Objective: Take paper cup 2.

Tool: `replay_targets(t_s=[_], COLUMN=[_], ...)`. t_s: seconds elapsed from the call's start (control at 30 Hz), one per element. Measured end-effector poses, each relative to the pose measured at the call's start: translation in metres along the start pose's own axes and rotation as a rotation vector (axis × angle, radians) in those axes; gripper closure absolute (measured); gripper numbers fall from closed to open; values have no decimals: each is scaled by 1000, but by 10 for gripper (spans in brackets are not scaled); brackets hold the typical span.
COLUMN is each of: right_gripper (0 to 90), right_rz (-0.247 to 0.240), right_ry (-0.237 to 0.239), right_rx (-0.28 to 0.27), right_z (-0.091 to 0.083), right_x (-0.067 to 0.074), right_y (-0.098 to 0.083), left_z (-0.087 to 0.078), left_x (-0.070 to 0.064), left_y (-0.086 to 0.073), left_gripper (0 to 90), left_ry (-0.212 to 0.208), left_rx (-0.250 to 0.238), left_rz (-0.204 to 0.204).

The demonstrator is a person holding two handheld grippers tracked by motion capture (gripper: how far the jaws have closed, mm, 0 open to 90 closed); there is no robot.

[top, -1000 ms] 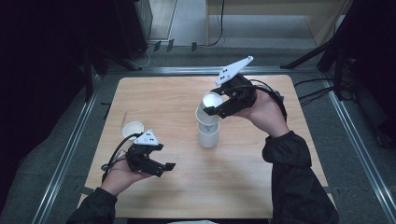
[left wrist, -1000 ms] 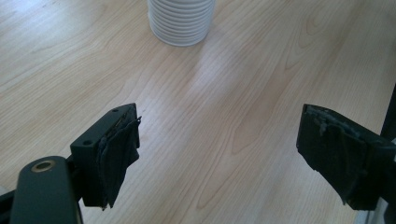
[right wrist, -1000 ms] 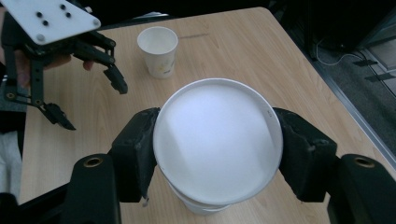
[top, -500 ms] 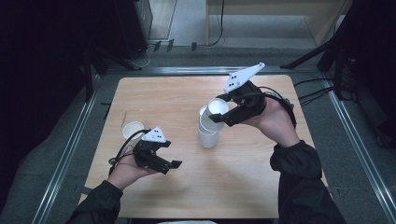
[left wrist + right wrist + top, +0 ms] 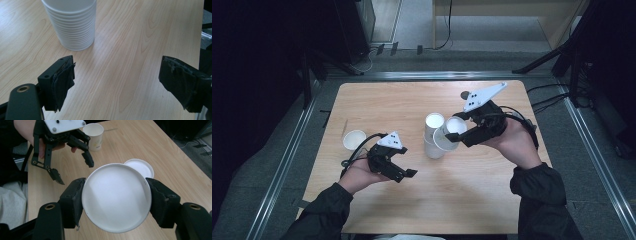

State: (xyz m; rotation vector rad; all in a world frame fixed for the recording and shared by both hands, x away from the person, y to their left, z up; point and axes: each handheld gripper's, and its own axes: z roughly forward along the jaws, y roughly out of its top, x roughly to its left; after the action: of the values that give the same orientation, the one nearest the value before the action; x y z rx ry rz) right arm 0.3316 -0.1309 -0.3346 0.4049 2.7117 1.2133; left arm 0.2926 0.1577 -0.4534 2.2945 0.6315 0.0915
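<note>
The plain white paper cup (image 5: 448,134) lies tipped on its side just beside the ribbed white cup stack (image 5: 433,136), mouth facing the camera (smooth, unmarked), clamped across its rim by the right gripper (image 5: 461,131). The left gripper (image 5: 406,172) gapes empty.

A light wooden table (image 5: 382,102) with a pale grain stands on a grey floor (image 5: 282,150), metal rails (image 5: 277,175) running along its left, right and far sides. A single white paper cup (image 5: 354,139) stands upright near the table's left edge, well apart from the rest. Black cables (image 5: 447,30) trail over the floor beyond the far side, by dark stands (image 5: 552,55) and wooden furniture (image 5: 507,10)
</note>
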Motion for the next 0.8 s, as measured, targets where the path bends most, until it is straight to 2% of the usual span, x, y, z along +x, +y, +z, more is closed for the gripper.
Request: replay_targets(t_s=[0.27, 0.67, 0.8], right_gripper=[351, 352, 352], right_rz=[12, 42, 50], right_ry=[10, 42, 50], right_rx=[11, 31, 35], right_z=[3, 30, 40], right_x=[13, 24, 26], right_y=[-15, -45, -55], left_z=[3, 4, 8], left_x=[0, -4, -7], left_y=[6, 5, 5], left_gripper=[133, 133, 133], left_ry=[-23, -41, -54], left_rx=[-11, -31, -23], left_rz=[7, 21, 33])
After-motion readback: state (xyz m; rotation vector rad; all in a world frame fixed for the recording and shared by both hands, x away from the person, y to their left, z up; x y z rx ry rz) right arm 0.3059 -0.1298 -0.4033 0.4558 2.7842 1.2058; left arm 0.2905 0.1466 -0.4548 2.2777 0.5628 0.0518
